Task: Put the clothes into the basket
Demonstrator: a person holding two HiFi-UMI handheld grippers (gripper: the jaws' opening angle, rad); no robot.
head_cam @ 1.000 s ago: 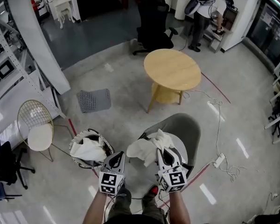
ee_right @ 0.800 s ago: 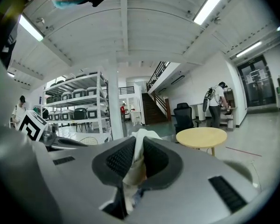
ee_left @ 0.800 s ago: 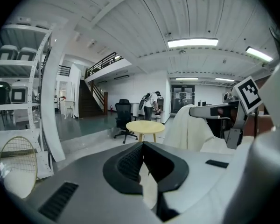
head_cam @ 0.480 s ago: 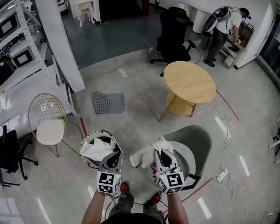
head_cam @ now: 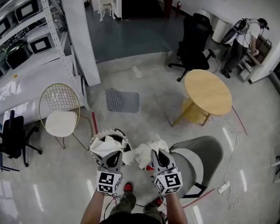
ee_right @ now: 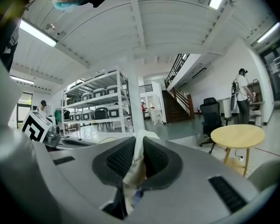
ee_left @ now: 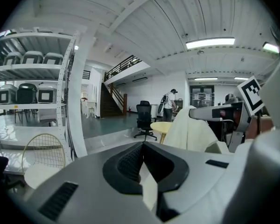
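Note:
I hold a white garment [head_cam: 142, 152] stretched between both grippers, just right of the round basket [head_cam: 97, 139], above its rim. The basket holds another white cloth [head_cam: 102, 146]. My left gripper [head_cam: 113, 157] is shut on a corner of the garment, a pale strip pinched between its pads [ee_left: 130, 160]. My right gripper [head_cam: 157, 154] is shut on a bunched fold of the garment [ee_right: 136, 164]. In the left gripper view the garment [ee_left: 191, 132] hangs from the right gripper. A grey chair [head_cam: 203, 158] stands to the right of my right gripper.
A wire chair with a white cushion [head_cam: 60, 121] stands left of the basket. Beyond lie a grey mat [head_cam: 122, 100], a round wooden table [head_cam: 208, 92] and a black office chair [head_cam: 194, 41]. Shelving [head_cam: 23, 27] and a white pillar [head_cam: 79, 36] rise at left. A person [head_cam: 245, 36] stands far right.
Both grippers have carried the white garment leftward, from above the grey chair seat to the basket's right rim. The view has swung left with them.

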